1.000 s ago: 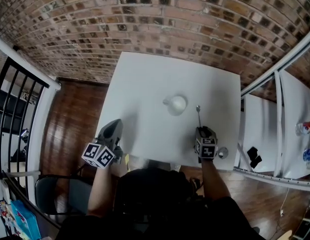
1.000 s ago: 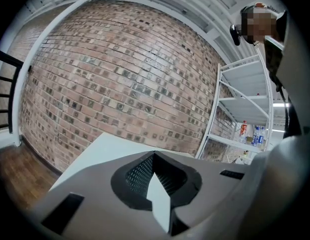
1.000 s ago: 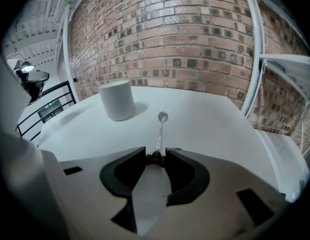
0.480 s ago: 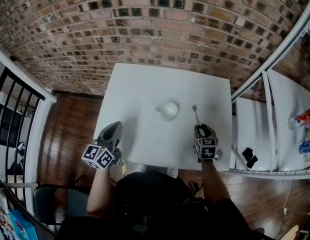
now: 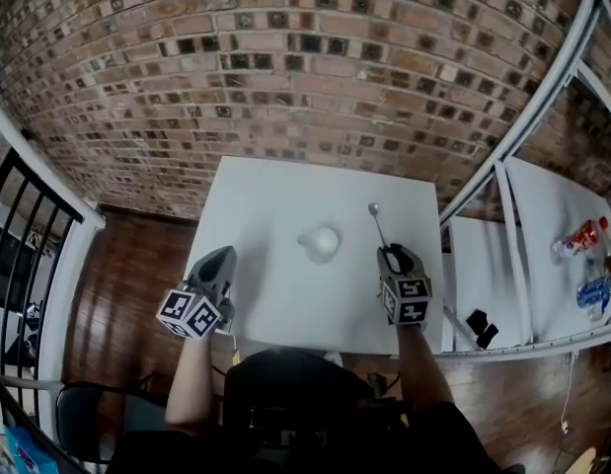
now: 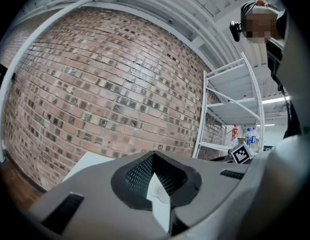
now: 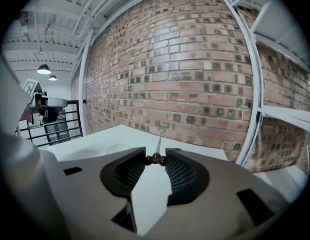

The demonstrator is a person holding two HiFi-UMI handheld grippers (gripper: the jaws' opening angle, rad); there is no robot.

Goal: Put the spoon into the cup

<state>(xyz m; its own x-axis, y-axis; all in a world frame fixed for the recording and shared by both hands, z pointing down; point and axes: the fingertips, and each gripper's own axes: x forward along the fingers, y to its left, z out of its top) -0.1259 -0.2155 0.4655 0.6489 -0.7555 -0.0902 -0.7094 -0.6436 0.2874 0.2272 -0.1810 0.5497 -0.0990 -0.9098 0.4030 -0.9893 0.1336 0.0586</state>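
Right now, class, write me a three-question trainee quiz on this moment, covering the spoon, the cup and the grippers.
1. True or false: the spoon sits inside the cup.
2. Whose fingers grip the spoon's handle? A. left gripper B. right gripper
3. Fill in: the cup stands on the white ____.
Key: 1 false; 2 B; 3 table.

The cup (image 5: 321, 242) sits on the table (image 5: 275, 299), left of the spoon (image 5: 377, 223).
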